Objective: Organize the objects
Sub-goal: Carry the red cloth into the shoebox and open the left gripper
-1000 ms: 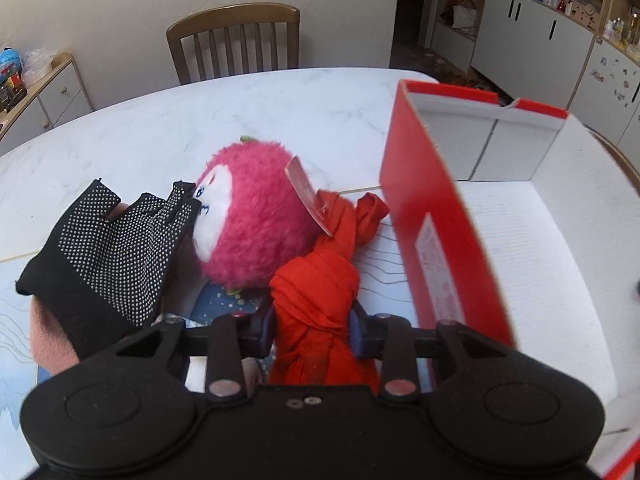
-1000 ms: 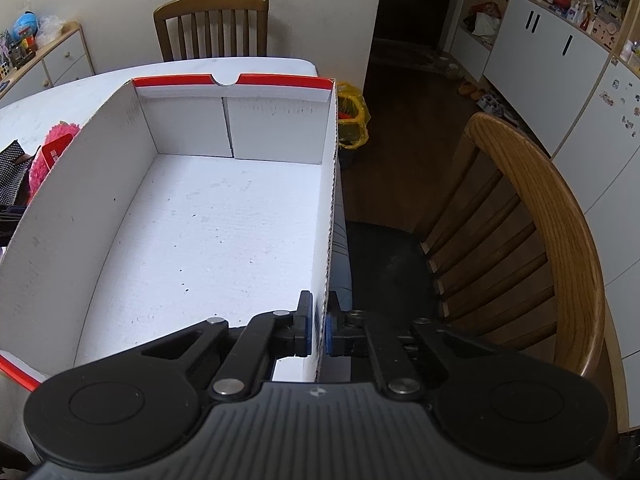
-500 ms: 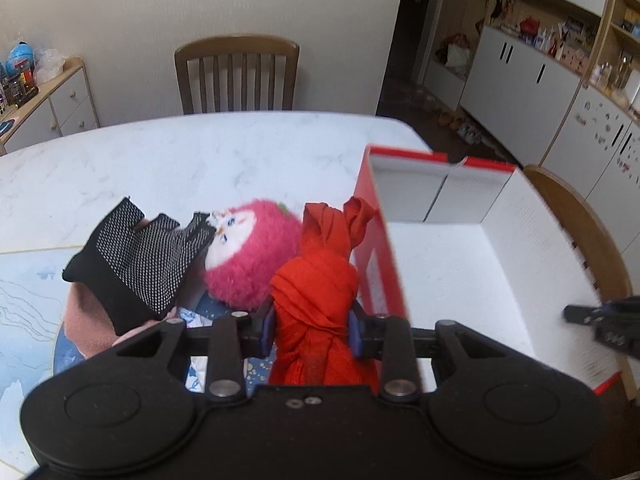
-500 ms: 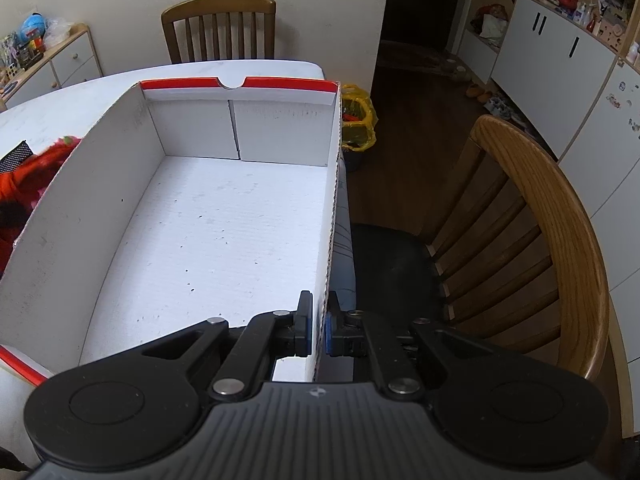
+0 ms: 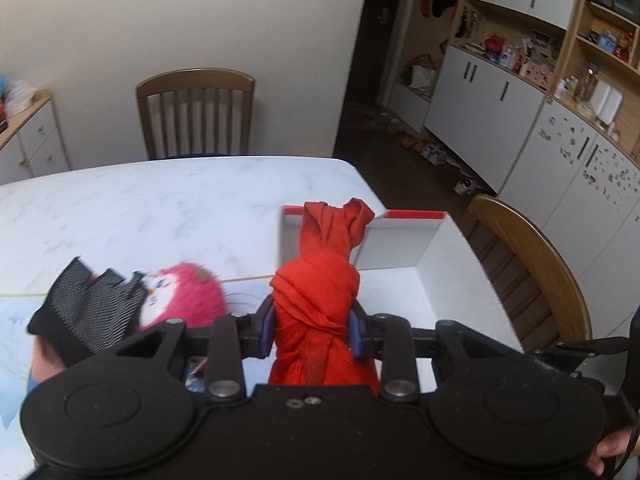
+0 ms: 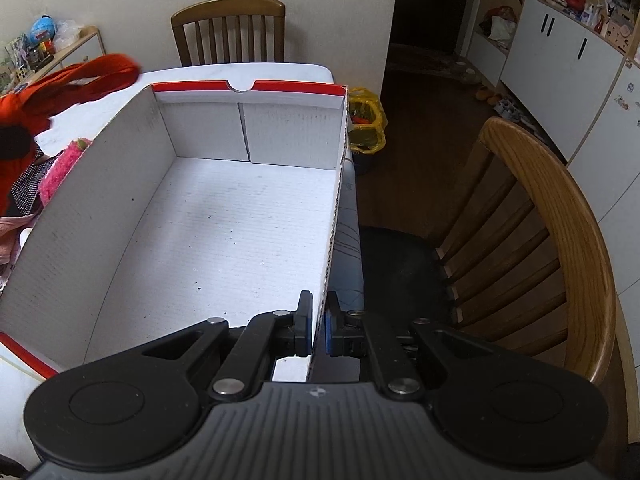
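My left gripper (image 5: pixel 311 330) is shut on a knotted red cloth (image 5: pixel 320 280) and holds it up above the left wall of the red and white cardboard box (image 5: pixel 436 280). The cloth also shows at the far left of the right wrist view (image 6: pixel 60 84), raised over the table. My right gripper (image 6: pixel 318 326) is shut on the right wall of the box (image 6: pixel 334 220), near its front corner. The box floor (image 6: pixel 224 240) is bare. A pink plush toy (image 5: pixel 188 292) and a black dotted glove (image 5: pixel 88 308) lie on the table left of the box.
The white marble table (image 5: pixel 160 204) carries the box. One wooden chair (image 5: pixel 196 112) stands at the far side, another (image 6: pixel 552 240) right of the box. A yellow bag (image 6: pixel 366 124) sits on the floor behind the box. White cabinets (image 5: pixel 500 100) line the right wall.
My left gripper has lifted the red cloth off the table and moved it up and right, towards the box. My right gripper has kept its hold on the box wall.
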`<state>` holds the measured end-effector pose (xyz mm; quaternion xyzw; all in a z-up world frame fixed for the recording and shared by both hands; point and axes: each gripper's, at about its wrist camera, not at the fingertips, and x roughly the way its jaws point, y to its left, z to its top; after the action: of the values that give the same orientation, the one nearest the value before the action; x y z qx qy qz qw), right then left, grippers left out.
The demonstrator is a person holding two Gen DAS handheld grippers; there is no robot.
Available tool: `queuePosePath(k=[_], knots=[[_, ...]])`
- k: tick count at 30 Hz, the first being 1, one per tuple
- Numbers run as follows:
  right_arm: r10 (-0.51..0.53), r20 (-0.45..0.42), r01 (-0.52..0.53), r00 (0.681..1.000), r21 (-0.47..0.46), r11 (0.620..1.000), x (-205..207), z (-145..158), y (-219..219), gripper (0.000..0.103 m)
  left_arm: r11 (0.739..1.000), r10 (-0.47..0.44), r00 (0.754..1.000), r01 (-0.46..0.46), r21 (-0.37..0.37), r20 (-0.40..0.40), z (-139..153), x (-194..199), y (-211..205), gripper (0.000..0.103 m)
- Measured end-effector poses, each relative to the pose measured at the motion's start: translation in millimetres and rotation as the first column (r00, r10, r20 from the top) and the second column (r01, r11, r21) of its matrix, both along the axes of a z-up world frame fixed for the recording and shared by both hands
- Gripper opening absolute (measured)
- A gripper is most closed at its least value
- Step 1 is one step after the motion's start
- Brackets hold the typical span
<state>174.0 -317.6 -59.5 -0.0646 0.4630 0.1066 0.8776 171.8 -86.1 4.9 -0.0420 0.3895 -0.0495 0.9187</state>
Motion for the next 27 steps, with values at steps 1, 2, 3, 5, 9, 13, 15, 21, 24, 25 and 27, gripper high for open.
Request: queuePosePath(k=[1, 2, 3, 5, 9, 13, 15, 21, 24, 25, 27], knots=[[0.001, 0.000, -0.001, 1.000, 0.001, 1.000, 0, 0, 0, 0.006, 1.000, -0.006, 1.000, 0.006, 0.004, -0.003, -1, 3, -5, 0.032], [0.002, 0.000, -0.002, 1.000, 0.001, 1.000, 0, 0, -1, 0.006, 1.000, -0.012, 1.000, 0.012, 0.008, -0.006, -4, 6, -10, 0.032], [0.004, -0.001, -0.004, 1.000, 0.001, 1.000, 0, 0, -1, 0.006, 1.000, -0.018, 1.000, 0.018, 0.014, -0.010, -6, 10, -14, 0.032], [0.006, -0.001, -0.006, 1.000, 0.002, 1.000, 0, -1, -1, 0.006, 0.999, -0.024, 0.999, 0.025, 0.027, -0.022, -12, 15, -22, 0.032], [0.008, -0.003, -0.008, 1.000, 0.007, 1.000, 0, -1, -2, 0.006, 0.998, -0.031, 0.998, 0.033, 0.061, -0.046, -26, 29, -36, 0.032], [0.011, -0.006, -0.011, 1.000, 0.008, 1.000, 1, -1, -1, 0.006, 0.993, -0.014, 0.997, 0.023, 0.112, -0.082, -43, 45, -47, 0.032], [0.012, -0.007, -0.012, 1.000, 0.010, 1.000, 1, -1, -1, 0.006, 0.990, -0.011, 0.995, 0.024, 0.135, -0.101, -50, 53, -51, 0.033], [0.020, -0.008, -0.019, 1.000, 0.014, 1.000, 1, -1, -3, 0.006, 0.981, -0.005, 0.985, 0.038, 0.190, -0.172, -74, 71, -62, 0.033], [0.025, -0.008, -0.025, 1.000, 0.013, 1.000, 1, -1, -3, 0.006, 0.973, -0.006, 0.977, 0.054, 0.223, -0.211, -86, 78, -67, 0.033], [0.027, -0.008, -0.027, 1.000, 0.013, 1.000, 1, -1, -3, 0.006, 0.971, -0.003, 0.975, 0.056, 0.232, -0.223, -89, 80, -68, 0.033], [0.029, -0.008, -0.029, 1.000, 0.014, 0.999, 1, -1, -2, 0.006, 0.968, 0.001, 0.969, 0.061, 0.244, -0.246, -95, 83, -69, 0.034]])
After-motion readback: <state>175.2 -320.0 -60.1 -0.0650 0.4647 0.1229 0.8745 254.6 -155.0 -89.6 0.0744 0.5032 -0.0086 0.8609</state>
